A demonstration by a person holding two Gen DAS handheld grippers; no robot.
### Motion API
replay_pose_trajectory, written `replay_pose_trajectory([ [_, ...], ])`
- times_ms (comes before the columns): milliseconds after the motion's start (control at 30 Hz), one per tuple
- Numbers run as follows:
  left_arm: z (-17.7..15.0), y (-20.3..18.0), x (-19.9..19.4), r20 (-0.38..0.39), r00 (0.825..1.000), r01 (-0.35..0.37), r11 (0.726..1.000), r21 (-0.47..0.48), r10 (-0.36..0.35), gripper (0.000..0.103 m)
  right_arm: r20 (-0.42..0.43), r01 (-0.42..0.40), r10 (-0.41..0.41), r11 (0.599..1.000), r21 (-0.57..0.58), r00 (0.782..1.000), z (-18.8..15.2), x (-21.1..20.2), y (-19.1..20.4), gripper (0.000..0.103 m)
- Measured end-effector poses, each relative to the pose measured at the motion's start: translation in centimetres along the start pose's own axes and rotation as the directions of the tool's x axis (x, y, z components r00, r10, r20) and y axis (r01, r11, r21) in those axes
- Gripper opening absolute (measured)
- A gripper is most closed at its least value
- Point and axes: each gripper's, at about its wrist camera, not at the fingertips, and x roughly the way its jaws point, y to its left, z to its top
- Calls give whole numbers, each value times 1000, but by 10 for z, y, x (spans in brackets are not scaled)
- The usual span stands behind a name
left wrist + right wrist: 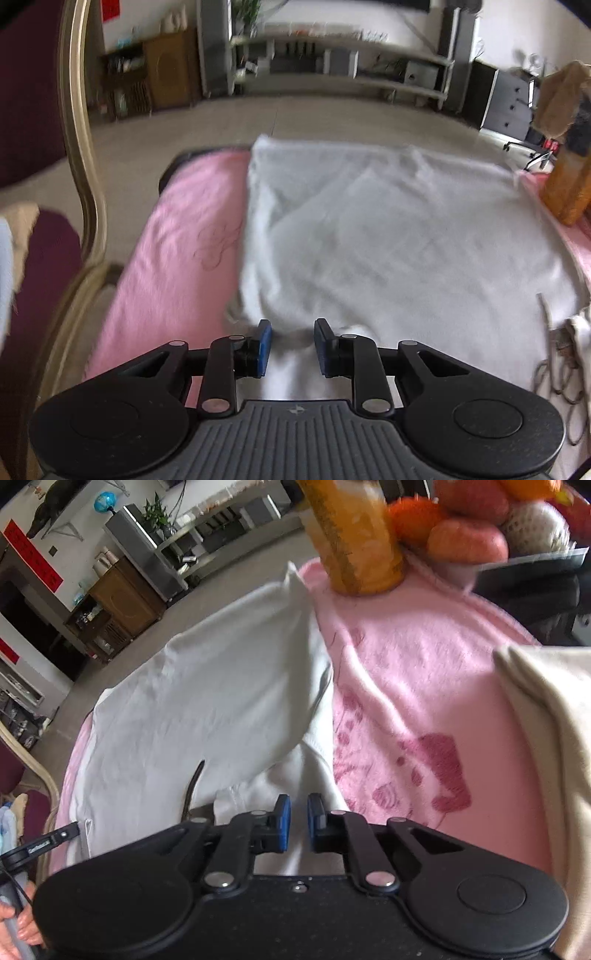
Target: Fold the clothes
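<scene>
On a table draped in a pink towel (424, 672), a white garment (388, 229) lies spread nearly flat as I bring both claws to its near edge. My left claw (291, 343) points down at a bunched fold of the white cloth; fabric sits between the blue pads (264, 347), but the jaws stand visibly apart and I cannot see them pressing, so I judge that side not yet clamped. My right claw (298, 821) has its jaws drawn to a narrow slit over the garment's near right corner, white cloth rising between them; whether the pads truly bite it the blur does not let me tell.

An orange jar (354, 535) stands at the towel's far right edge, just beside the garment's far corner, with a bowl of fruit (480, 524) behind it. A cream-coloured cloth (546, 738) rests on the towel well to the right. A thin dark cord (192, 786) lies on the garment near my right claw.

I judge this the opening step: taking hold of the near hem before the first fold. The next move calls for a firm pinch on both sides, then an even lift and carry toward the far edge, keeping clear of the jar.
</scene>
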Motion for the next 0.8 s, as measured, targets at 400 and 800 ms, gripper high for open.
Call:
replay_pose_trajectory([
  [400,-43,24,-25,-168,978,86,977,-196,-120,25,-103,-79,94,986,146,990,-12,-3,-18,9],
  [800,-84,41,-64,-192,977,32,954,-299,-93,20,7,-125,128,958,260,992,-26,-36,-50,13],
])
